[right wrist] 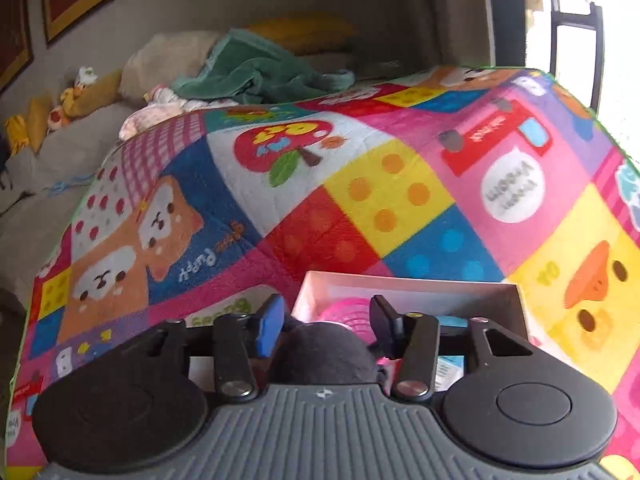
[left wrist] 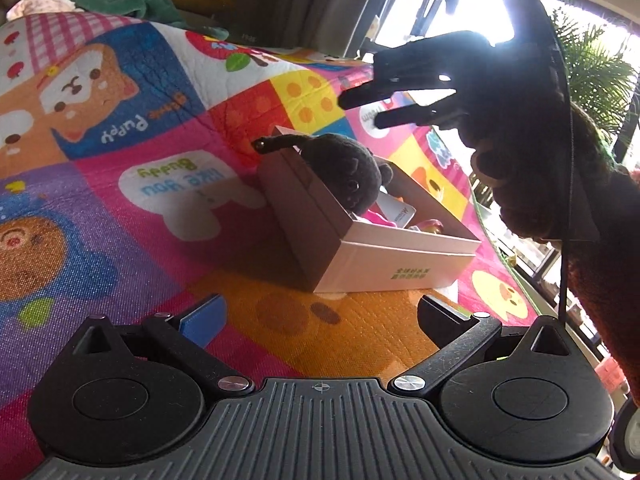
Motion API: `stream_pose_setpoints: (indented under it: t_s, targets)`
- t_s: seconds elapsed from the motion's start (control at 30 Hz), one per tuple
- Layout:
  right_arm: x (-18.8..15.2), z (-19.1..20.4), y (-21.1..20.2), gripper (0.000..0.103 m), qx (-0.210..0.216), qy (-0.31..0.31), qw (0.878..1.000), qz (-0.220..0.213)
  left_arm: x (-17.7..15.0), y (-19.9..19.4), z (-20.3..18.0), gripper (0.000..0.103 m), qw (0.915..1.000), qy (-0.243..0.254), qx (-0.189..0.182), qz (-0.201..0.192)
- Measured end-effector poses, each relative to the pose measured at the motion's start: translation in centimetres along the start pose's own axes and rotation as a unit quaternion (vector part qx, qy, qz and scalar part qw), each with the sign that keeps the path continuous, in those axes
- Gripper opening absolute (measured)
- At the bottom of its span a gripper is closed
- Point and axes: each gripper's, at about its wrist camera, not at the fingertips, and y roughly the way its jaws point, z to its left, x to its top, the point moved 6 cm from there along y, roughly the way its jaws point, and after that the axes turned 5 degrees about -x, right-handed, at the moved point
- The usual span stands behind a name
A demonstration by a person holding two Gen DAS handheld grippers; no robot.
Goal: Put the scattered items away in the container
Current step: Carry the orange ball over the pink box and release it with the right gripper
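Observation:
A white cardboard box [left wrist: 384, 264] stands on the bright patchwork play mat [left wrist: 120, 128]. A black plush toy [left wrist: 348, 176] sits in the box's far corner, one thin limb sticking out over the rim. Pink items [left wrist: 382, 220] and a white tag lie beside it in the box. My right gripper [left wrist: 362, 111] hangs above the box, fingers apart with nothing between them. In the right wrist view the plush [right wrist: 324, 352] lies below the right gripper [right wrist: 326, 312], over the box [right wrist: 400, 280], untouched by the pads. My left gripper [left wrist: 320, 308] is open wide near the box's near corner, holding nothing.
A green towel [right wrist: 260, 72] and soft toys [right wrist: 72, 96] lie on the sofa beyond the mat. A window [right wrist: 576, 20] and a potted plant [left wrist: 592, 64] are off the mat's right edge. A person's sleeve [left wrist: 592, 240] holds the right gripper.

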Motion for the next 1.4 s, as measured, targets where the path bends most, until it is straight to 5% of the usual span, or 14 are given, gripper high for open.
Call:
stream_pose_setpoints:
  t_s: [0.1, 0.53, 0.67, 0.8, 1.13, 1.27, 1.33, 1.4]
  targets:
    - [0.1, 1.9, 2.7, 0.042, 0.017, -0.028, 0.998, 0.055, 0.0, -0.1, 0.0, 0.103, 1.0000, -0.001, -0.001, -0.002]
    - [-2.0, -2.8, 8.3, 0.048, -0.119, -0.031, 0.981, 0.150, 0.1, 0.0, 1.2, 0.103, 0.9993, -0.033, 0.011, 0.011]
    - [-1.1, -2.5, 6.8, 0.048, -0.085, -0.008, 0.990, 0.110, 0.1, 0.0, 1.9, 0.103, 0.9986, -0.051, 0.013, 0.010]
    - [-0.4, -3.7, 1.2, 0.067, -0.074, -0.017, 0.997, 0.034, 0.1, -0.1, 1.5, 0.103, 0.9990, -0.043, -0.005, 0.005]
    - [-6.8, -10.1, -8.0, 0.097, -0.107, 0.014, 0.991, -0.074, 0.9, -0.3, -1.4, 0.103, 0.9980, 0.058, 0.024, -0.007]
    - [-8.5, -12.4, -8.5, 0.094, -0.092, 0.060, 0.991, -0.076, 1.6, 0.7, -3.3, 0.103, 0.9907, 0.124, 0.057, 0.004]
    - [-8.8, -12.1, -8.2, 0.068, -0.079, 0.052, 0.993, -0.074, 2.4, 1.5, -4.0, 0.103, 0.9868, 0.144, 0.073, 0.007]
    - [-9.0, -11.3, -8.0, 0.059, -0.067, 0.032, 0.995, -0.072, 3.4, 2.4, -4.7, 0.103, 0.9812, 0.174, 0.083, 0.007]
